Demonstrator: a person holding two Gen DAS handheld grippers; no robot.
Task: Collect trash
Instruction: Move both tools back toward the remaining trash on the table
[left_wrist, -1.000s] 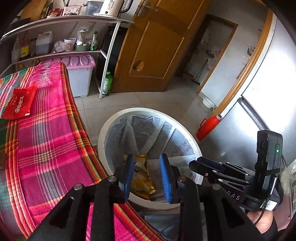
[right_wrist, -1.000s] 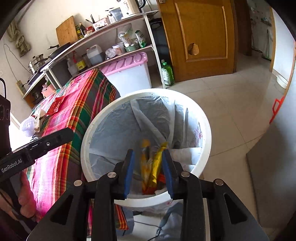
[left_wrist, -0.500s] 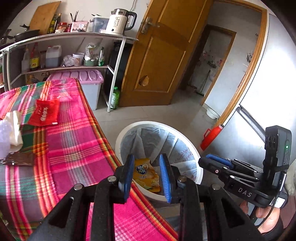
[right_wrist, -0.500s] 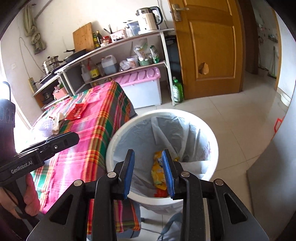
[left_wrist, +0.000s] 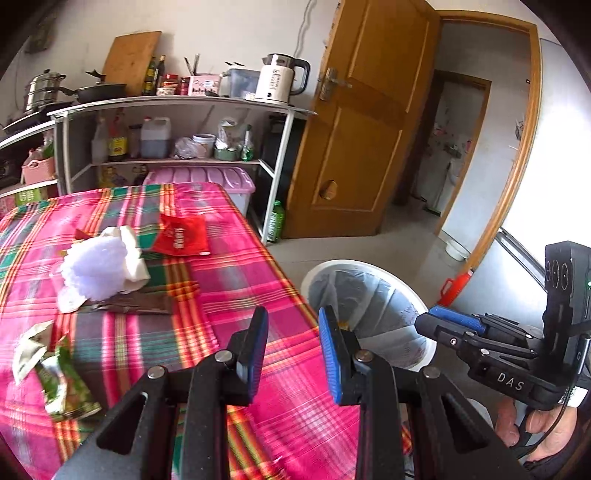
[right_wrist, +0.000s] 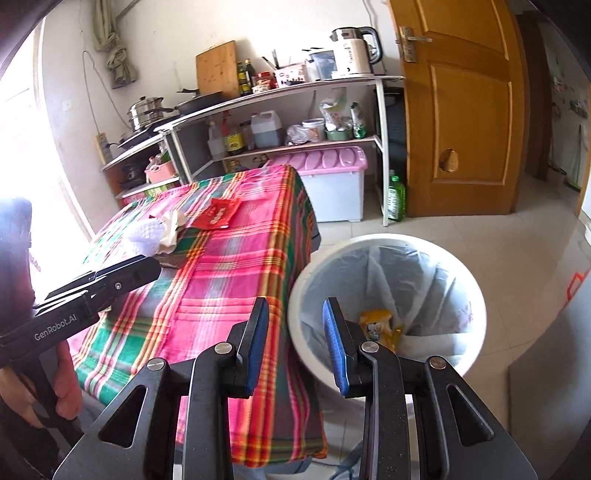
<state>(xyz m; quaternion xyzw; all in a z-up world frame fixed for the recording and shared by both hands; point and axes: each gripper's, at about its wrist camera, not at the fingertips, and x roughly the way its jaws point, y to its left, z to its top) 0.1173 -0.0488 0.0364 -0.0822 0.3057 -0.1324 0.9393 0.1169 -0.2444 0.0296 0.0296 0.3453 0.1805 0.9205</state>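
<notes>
A: Looking at both tongs now. Left tongs (left_wrist: 292, 345) part open, blue pads apart, nothing btwn them, over the worktop's (left_wrist: 229, 280) near right edge. Right tongs (right_wrist: 296, 341) same: gap partway, empty, above where the cloth's corner meets the bin (right_wrist: 476, 295).

B: Trash left on the worktop?

A: Yes. Red packet (left_wrist: 181, 236) flat toward the far end, near the right edge. White foam net (left_wrist: 92, 269) w/ a crumpled cream paper (left_wrist: 135, 258) touching it, nearer the left side, middle of the worktop. Brown flat wrapper (left_wrist: 147, 304) just beside those, on the near side. Green wrapper (left_wrist: 68, 387) w/ a torn pale scrap (left_wrist: 29, 350), near left corner.

B: And the bin?

A: White, lined w/ a pale bag, on the floor just off the worktop's right edge. Yellow snack packets (right_wrist: 376, 323) lie at the bottom, seen in the right view.

B: Hands?

A: Fingers (left_wrist: 517, 424) on the right handle, lower right of the left view; a hand (right_wrist: 55, 384) on the left handle, lower left of the right view.
</notes>
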